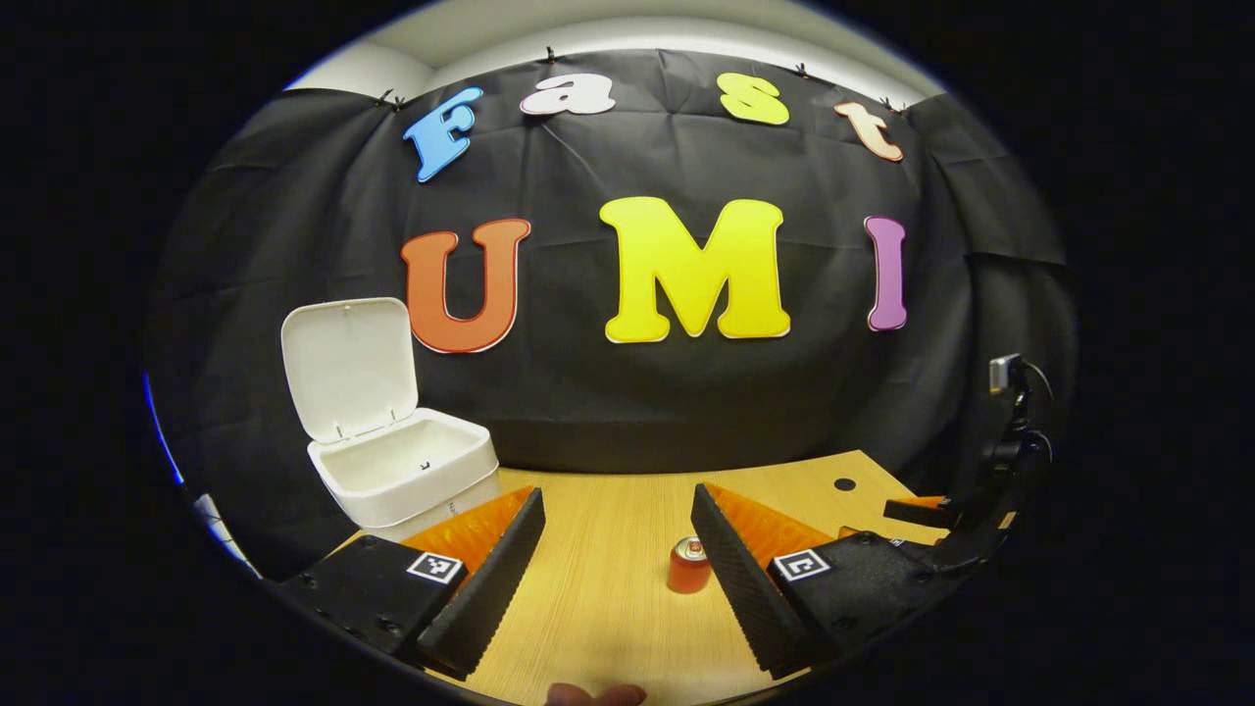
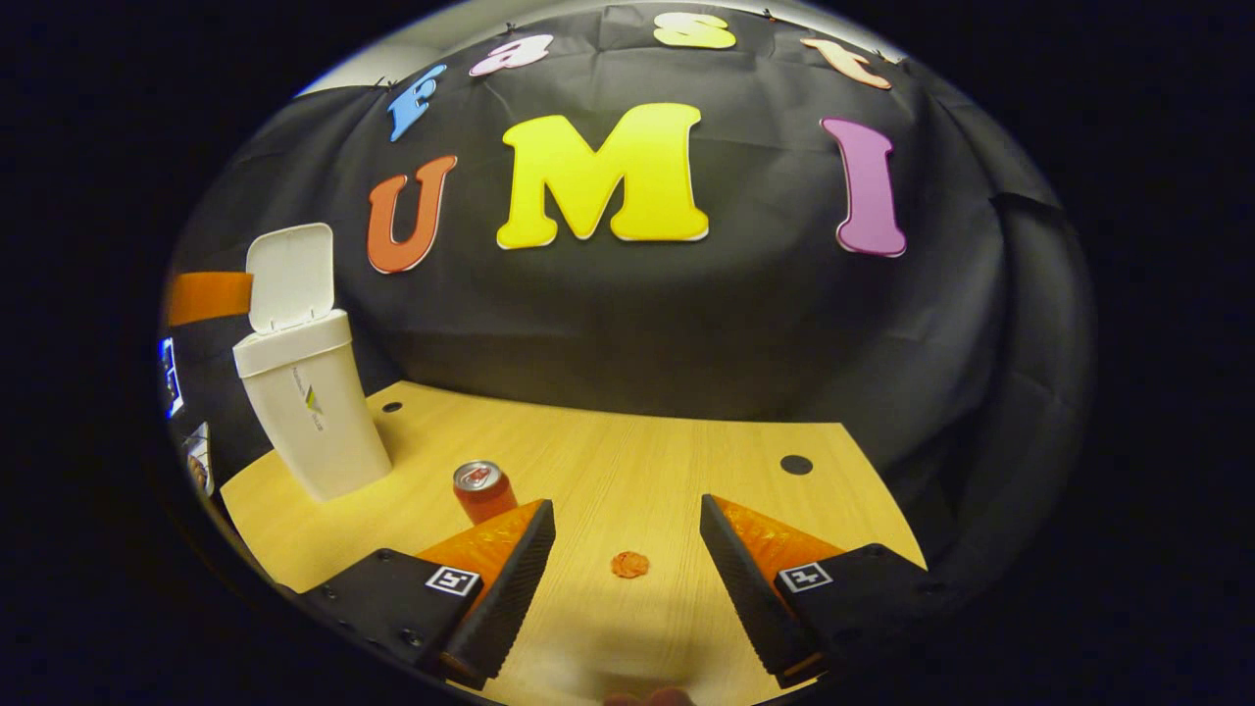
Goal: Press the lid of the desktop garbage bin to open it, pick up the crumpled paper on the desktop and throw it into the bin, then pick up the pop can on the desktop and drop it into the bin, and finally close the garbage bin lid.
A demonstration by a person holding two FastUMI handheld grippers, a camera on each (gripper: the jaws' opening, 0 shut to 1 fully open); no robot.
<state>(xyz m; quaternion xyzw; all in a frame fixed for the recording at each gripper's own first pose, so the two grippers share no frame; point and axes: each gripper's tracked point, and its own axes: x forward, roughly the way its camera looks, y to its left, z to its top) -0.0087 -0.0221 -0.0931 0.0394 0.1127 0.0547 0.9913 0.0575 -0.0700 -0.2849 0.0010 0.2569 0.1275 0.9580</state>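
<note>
On the table [image 2: 627, 461], right gripper view: bin [image 2: 312, 412] at ten o'clock, can [image 2: 482, 490] just right of it, paper [image 2: 629, 564] at six.

The white garbage bin [image 2: 309, 412] stands upright with its lid [image 2: 289, 277] swung up, far left of the right gripper [image 2: 627, 569]. The red pop can [image 2: 483, 491] stands upright just beyond that gripper's left finger. The small crumpled paper [image 2: 629, 564] lies between its spread fingers.

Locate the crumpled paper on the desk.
In the right gripper view, the crumpled paper lies on the desk between the right gripper's open fingers, right of the pop can.
</note>
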